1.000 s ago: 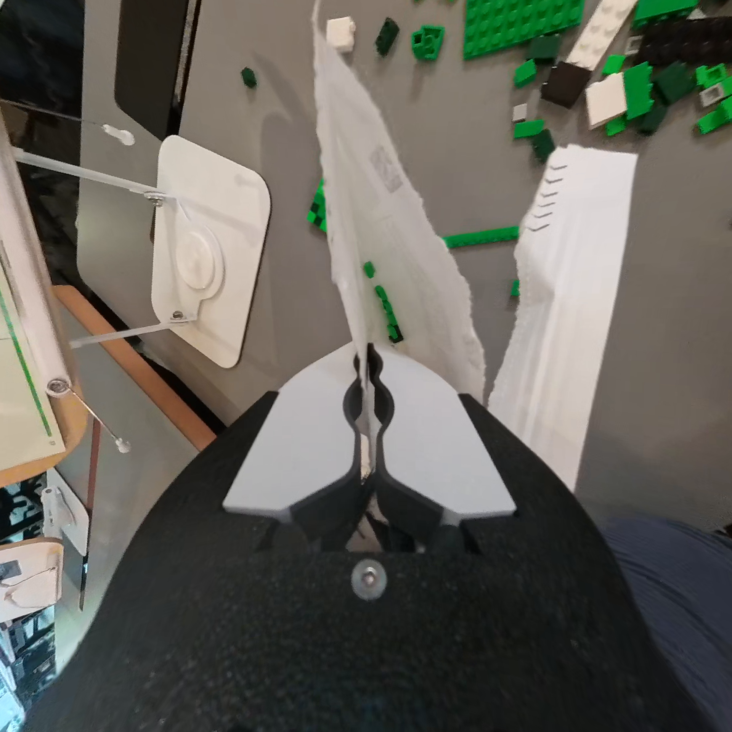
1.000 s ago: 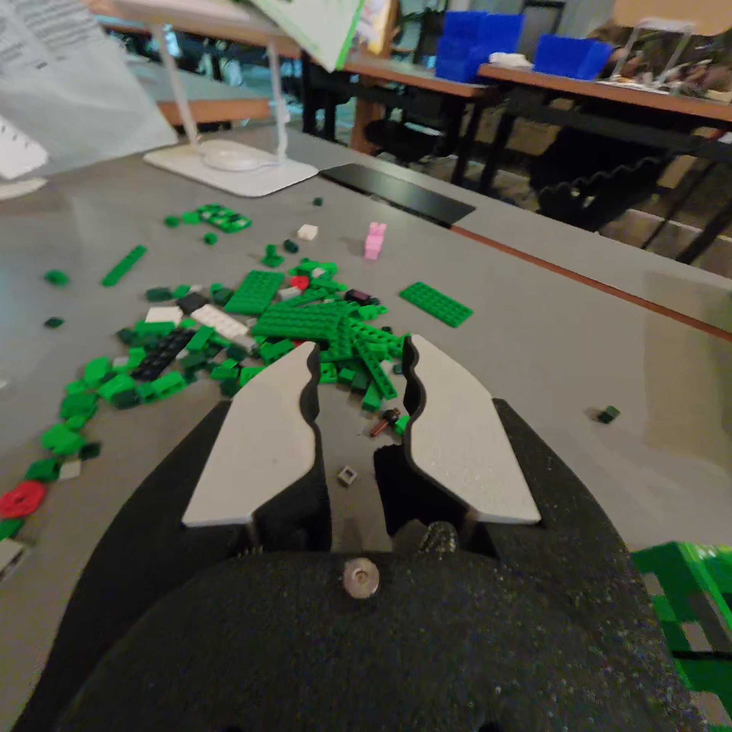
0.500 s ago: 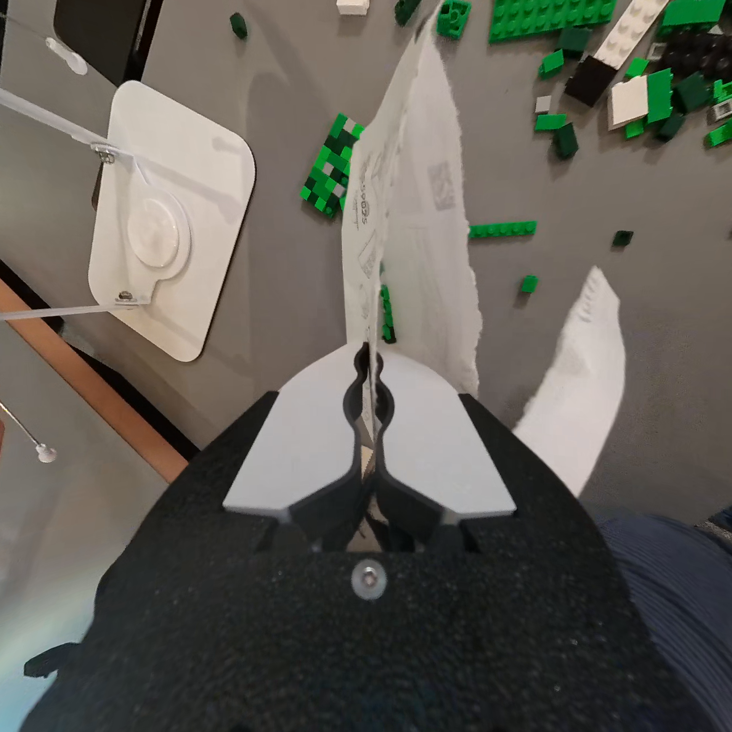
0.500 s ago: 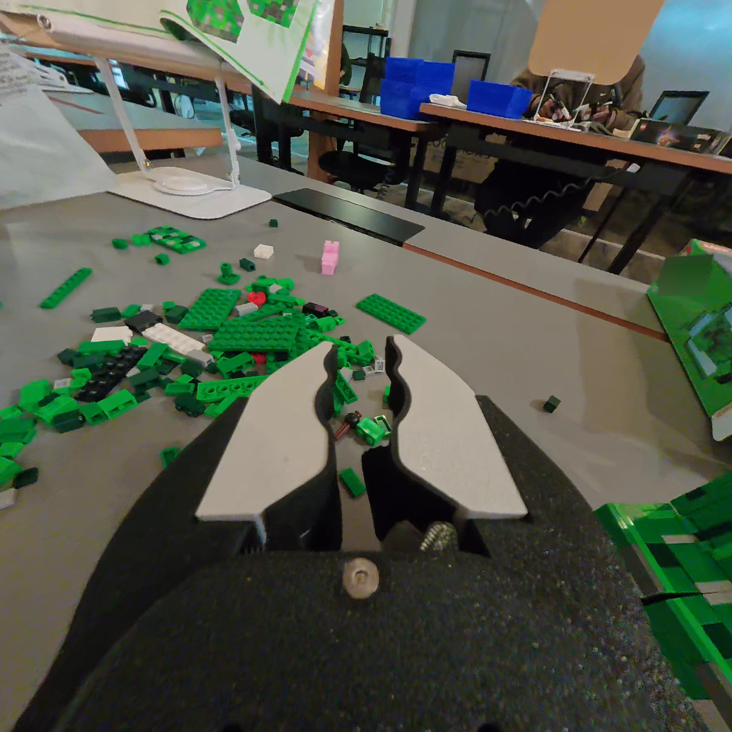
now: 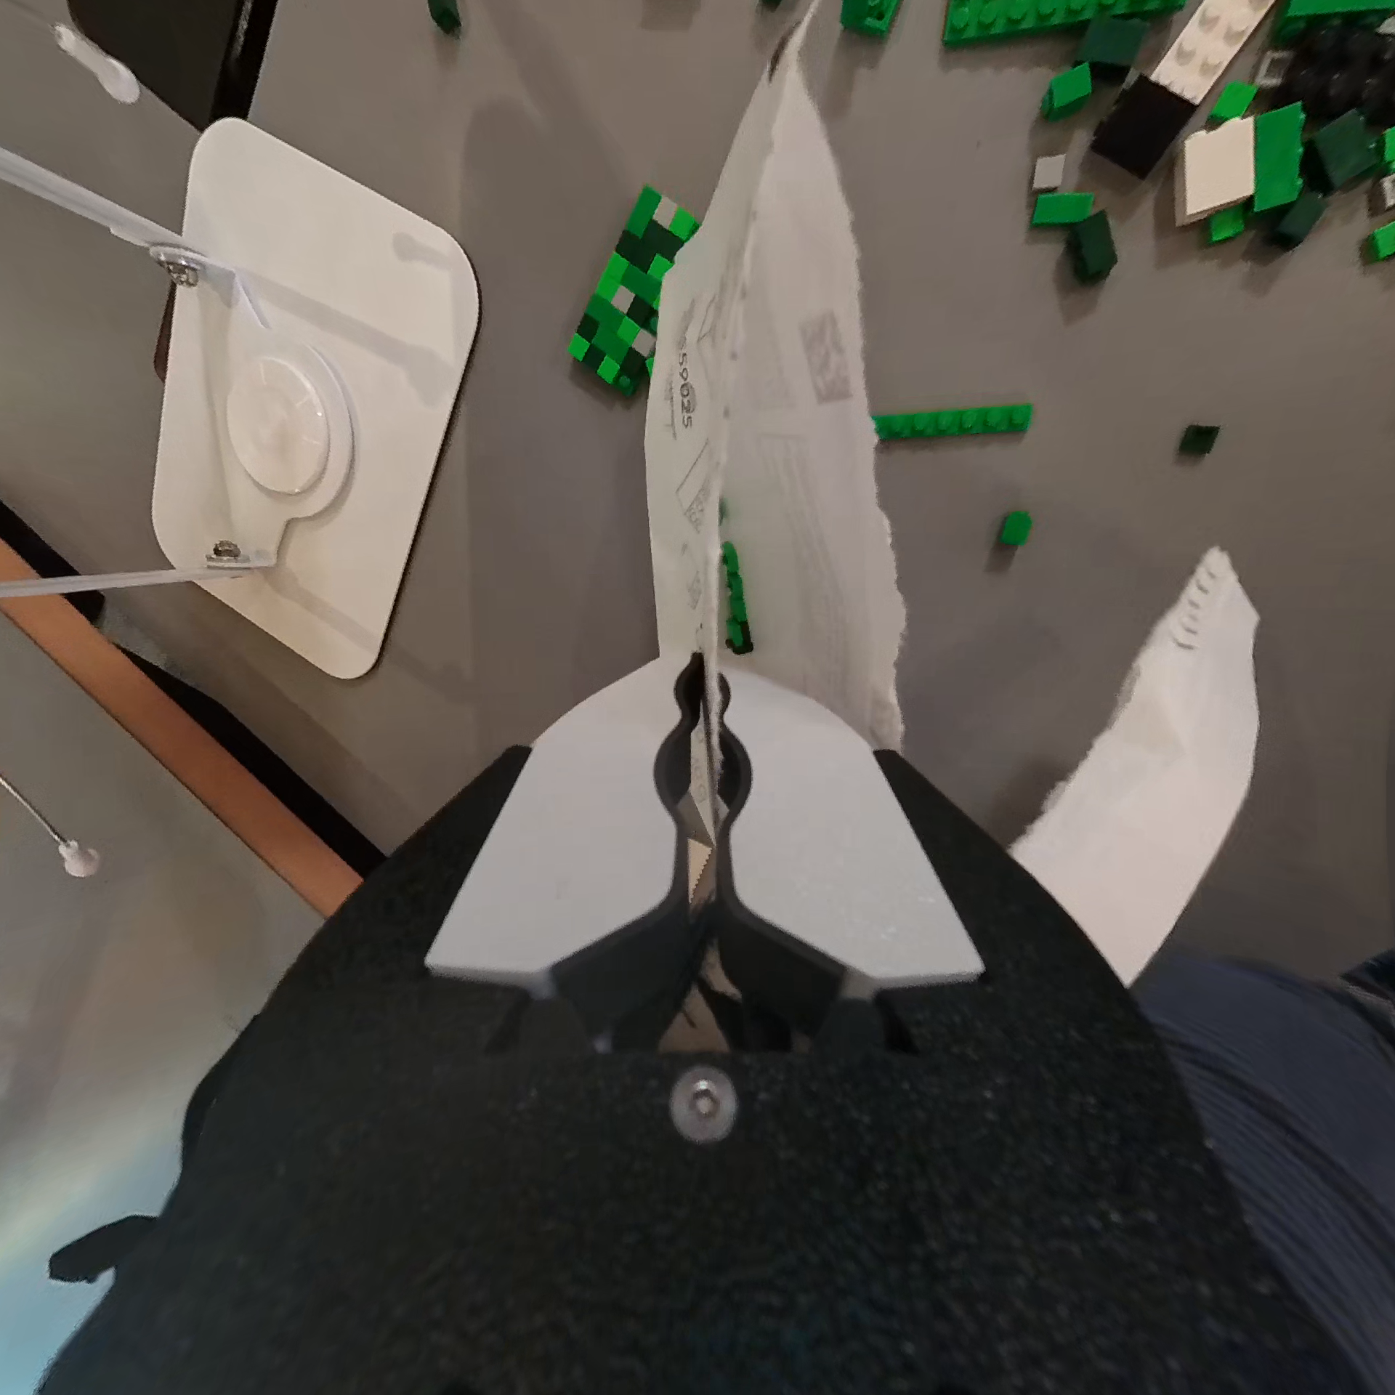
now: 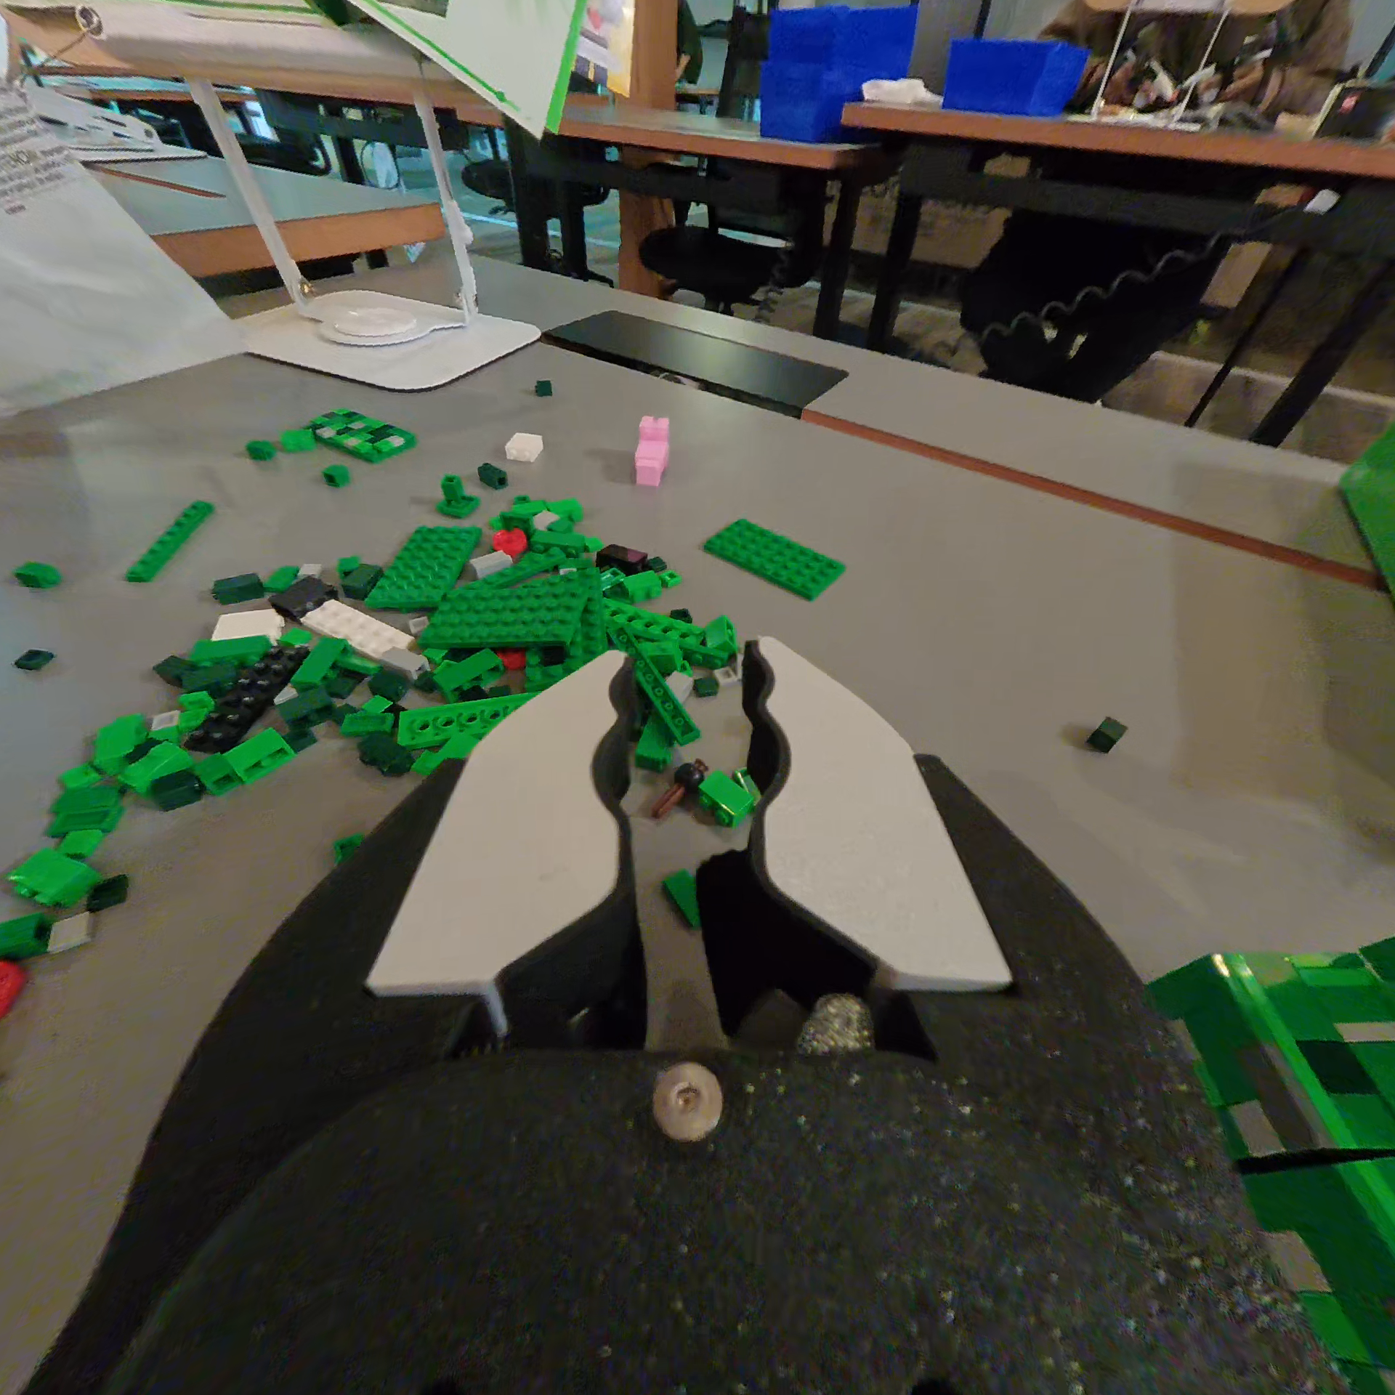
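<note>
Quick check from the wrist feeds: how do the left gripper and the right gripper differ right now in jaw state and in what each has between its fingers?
The left gripper is shut, pinching a torn white printed paper bag; the right gripper is open and holds nothing. The left looks steeply down at the grey table; the right looks low across it, with a small green brick and loose green pieces lying on the table in its gap. Both have pale grey fingers on a black body.
</note>
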`<action>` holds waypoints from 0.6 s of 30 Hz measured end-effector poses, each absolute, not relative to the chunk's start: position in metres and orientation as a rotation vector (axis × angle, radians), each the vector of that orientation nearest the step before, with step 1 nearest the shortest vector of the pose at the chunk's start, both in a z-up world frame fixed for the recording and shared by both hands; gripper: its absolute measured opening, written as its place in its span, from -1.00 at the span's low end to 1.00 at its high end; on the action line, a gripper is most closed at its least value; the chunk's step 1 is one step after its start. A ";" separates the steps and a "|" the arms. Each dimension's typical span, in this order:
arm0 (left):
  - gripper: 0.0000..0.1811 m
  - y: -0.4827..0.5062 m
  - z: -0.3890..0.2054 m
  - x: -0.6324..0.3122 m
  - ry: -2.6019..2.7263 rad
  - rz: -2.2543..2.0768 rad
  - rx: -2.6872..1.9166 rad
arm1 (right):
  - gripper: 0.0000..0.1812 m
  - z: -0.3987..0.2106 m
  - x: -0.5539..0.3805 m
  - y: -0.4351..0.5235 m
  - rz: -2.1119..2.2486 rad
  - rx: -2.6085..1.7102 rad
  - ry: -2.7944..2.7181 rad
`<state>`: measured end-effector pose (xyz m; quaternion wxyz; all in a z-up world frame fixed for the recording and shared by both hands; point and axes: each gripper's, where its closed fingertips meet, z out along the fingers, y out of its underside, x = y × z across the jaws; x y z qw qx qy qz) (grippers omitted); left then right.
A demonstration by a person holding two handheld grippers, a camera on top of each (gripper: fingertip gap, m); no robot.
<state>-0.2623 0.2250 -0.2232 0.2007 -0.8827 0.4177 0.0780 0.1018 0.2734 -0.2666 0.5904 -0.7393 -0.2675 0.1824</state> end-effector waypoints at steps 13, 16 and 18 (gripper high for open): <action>-1.00 0.220 -0.219 -0.245 1.270 0.226 -2.389 | -0.68 -0.303 0.125 0.270 0.378 -1.954 -0.739; -1.00 0.219 -0.216 -0.243 1.277 0.221 -2.366 | -0.76 -0.326 0.130 0.259 0.391 -2.086 -0.876; -1.00 0.218 -0.215 -0.241 1.282 0.218 -2.358 | -0.79 -0.330 0.130 0.255 0.429 -2.102 -0.928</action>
